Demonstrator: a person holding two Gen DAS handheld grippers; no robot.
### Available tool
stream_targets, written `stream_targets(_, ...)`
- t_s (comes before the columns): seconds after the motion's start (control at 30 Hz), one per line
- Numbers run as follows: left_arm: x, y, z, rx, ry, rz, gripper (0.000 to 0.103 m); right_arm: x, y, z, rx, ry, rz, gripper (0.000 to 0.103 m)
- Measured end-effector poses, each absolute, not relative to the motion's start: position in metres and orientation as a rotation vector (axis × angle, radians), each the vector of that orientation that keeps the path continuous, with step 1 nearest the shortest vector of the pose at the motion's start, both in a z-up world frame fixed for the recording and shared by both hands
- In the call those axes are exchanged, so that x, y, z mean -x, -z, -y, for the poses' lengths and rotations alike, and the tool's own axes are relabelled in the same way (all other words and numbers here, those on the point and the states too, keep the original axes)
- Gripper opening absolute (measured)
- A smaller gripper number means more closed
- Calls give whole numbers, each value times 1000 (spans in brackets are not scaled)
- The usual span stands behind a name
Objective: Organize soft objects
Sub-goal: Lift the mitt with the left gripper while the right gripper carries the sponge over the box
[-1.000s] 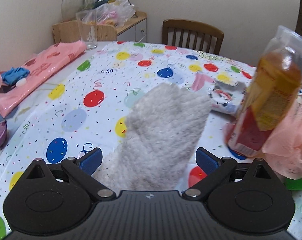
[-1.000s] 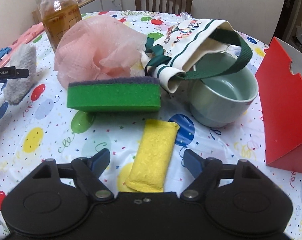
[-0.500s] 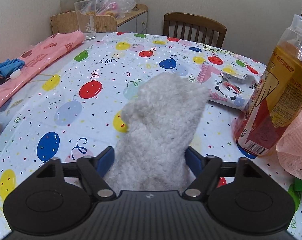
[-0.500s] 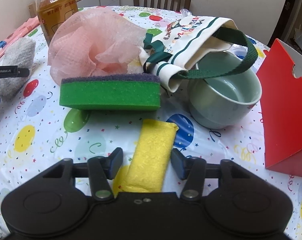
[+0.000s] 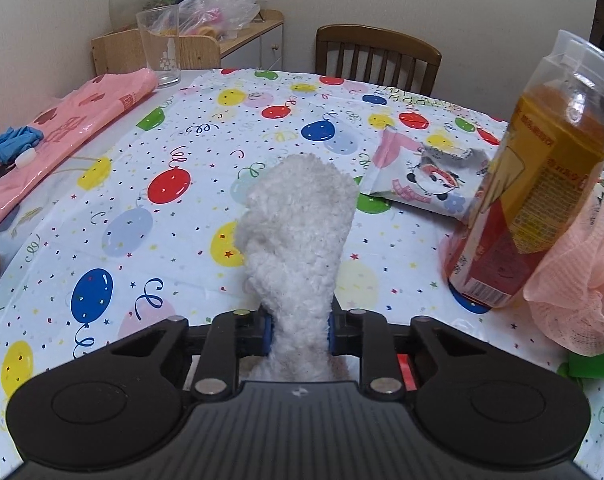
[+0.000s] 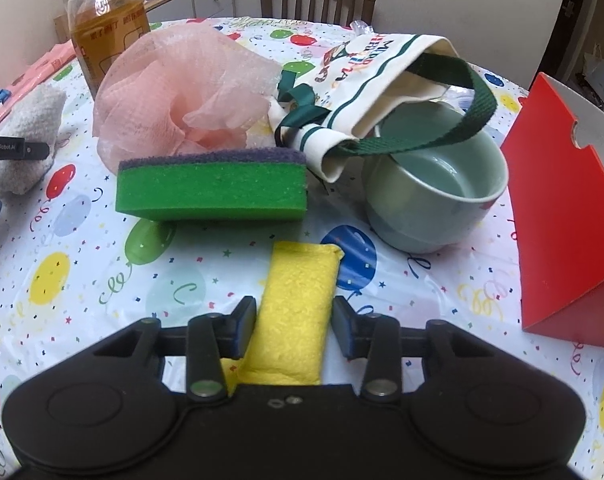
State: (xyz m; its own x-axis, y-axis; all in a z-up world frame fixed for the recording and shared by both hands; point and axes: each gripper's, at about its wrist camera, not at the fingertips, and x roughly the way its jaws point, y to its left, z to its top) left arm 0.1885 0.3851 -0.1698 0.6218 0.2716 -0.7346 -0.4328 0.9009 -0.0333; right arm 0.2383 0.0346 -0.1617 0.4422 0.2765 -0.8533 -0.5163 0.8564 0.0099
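On the balloon-print tablecloth (image 5: 150, 208), my left gripper (image 5: 298, 330) has just been closing and now pinches the near end of a fluffy white sock (image 5: 298, 240), its blue pads pressed into the pile so the fabric narrows between them. The sock is pale and nubbly; its long axis runs straight away from me, the rounded far end pointing towards the chair (image 5: 377, 56). My right gripper (image 6: 292, 326) has also been closing around a yellow sponge cloth (image 6: 298, 304); the left pad touches its edge, the right pad stands just beside it. That flat, textured oblong points away, towards the green sponge (image 6: 212, 190).
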Motion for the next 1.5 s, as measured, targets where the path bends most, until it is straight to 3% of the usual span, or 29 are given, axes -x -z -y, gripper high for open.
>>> stream_targets(0.7,-161,113,-323,233,-300,-773,19,-207,107,5,148,-537,-916,39)
stream_targets(1.5,-179,35,-123,134,30,-749,19,-216,39,121,65,-505,-806,39)
